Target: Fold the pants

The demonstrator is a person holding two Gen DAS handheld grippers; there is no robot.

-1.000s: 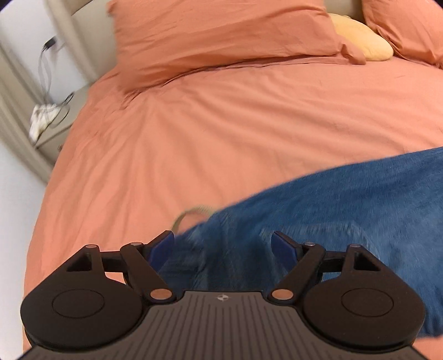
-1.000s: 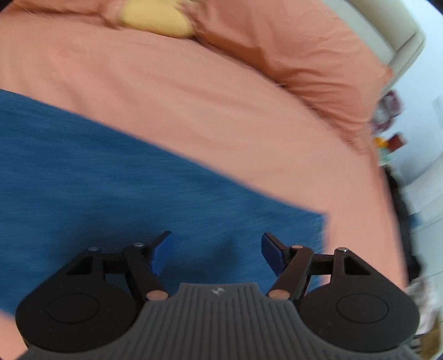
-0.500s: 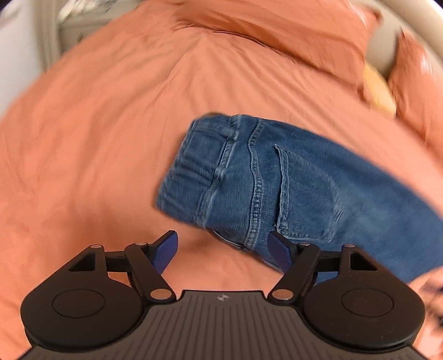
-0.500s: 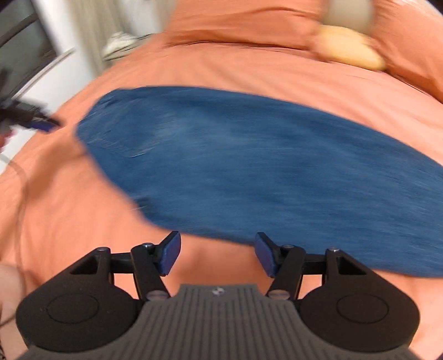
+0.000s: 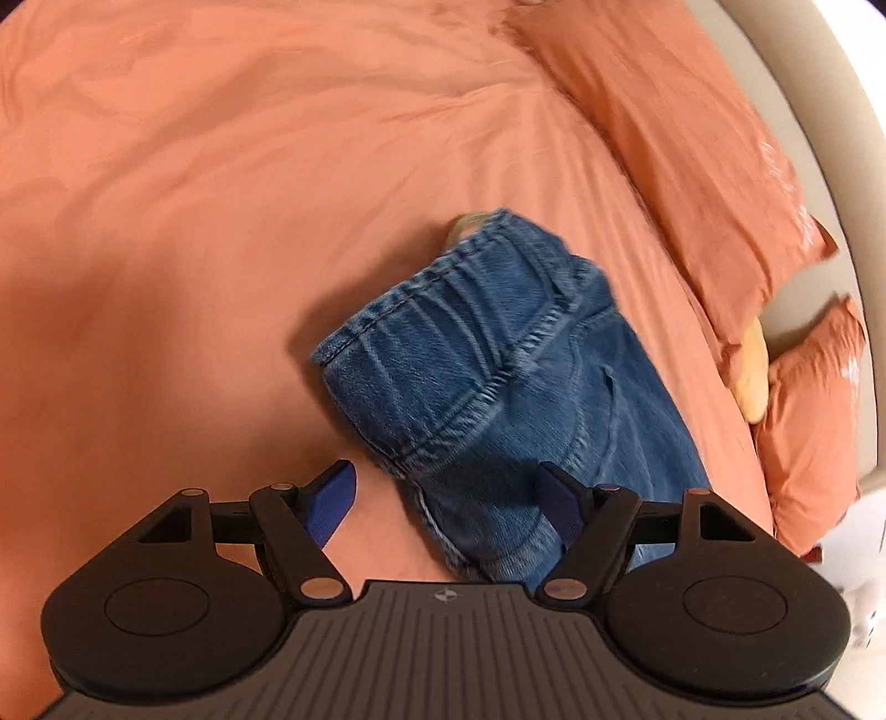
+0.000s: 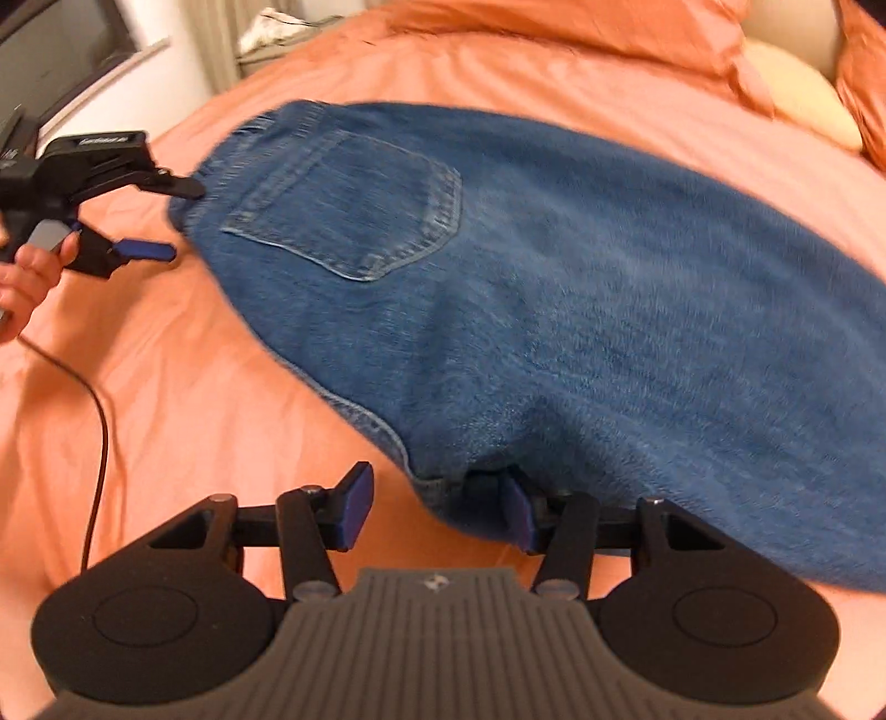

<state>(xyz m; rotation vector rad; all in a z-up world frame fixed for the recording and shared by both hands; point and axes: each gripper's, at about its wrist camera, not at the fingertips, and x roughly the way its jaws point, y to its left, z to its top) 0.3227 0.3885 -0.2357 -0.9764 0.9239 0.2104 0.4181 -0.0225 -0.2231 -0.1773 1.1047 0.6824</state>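
Blue denim pants [image 6: 554, 288] lie flat on the orange bed, back pocket up, waistband to the left. In the left wrist view the waistband end [image 5: 470, 354] lies just ahead. My left gripper [image 5: 448, 498] is open at the waistband's near corner, right finger over the denim; it also shows in the right wrist view [image 6: 160, 221], open beside the waistband. My right gripper [image 6: 437, 504] is open at the pants' near edge around the crotch, with the right finger tucked under the denim.
An orange duvet [image 5: 221, 194] covers the bed. Orange pillows [image 5: 692, 166] and a yellow cushion [image 6: 803, 105] lie at the headboard. A nightstand with white items [image 6: 277, 22] stands beyond the bed's left side. A black cable [image 6: 102, 421] trails across the duvet.
Both grippers have swung round and closed in on the pants. The left now faces the waistband corner, the right the near edge. Both stayed open.
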